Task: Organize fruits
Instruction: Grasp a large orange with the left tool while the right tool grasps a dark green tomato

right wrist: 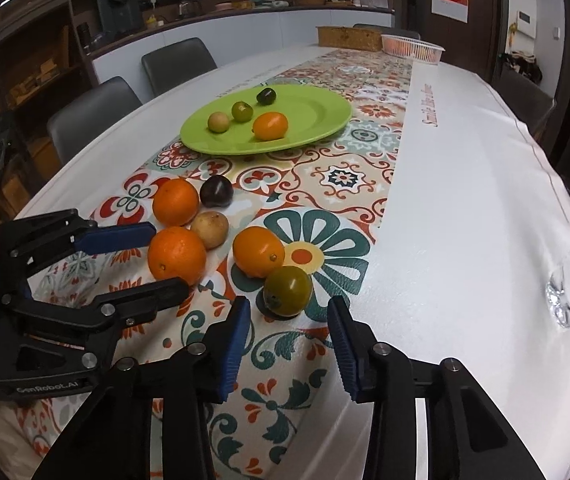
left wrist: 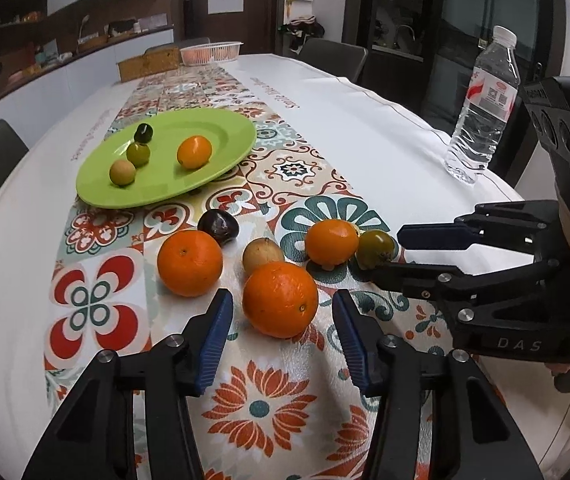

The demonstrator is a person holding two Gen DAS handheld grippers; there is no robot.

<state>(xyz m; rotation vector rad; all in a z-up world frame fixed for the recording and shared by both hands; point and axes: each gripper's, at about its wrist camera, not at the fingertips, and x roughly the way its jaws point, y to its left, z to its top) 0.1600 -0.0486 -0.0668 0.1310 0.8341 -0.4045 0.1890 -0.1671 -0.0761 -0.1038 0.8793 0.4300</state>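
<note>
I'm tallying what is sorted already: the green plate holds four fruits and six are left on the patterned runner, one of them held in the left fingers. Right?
Not quite: nothing is held. In the left wrist view the left gripper stands open around the nearest orange, its fingers clear of the peel. The green plate does hold four fruits, with six left on the runner.

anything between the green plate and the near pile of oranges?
No fruit: only bare patterned runner separates the green plate from the dark plum at the pile's far edge. Clearest in the right wrist view.
</note>
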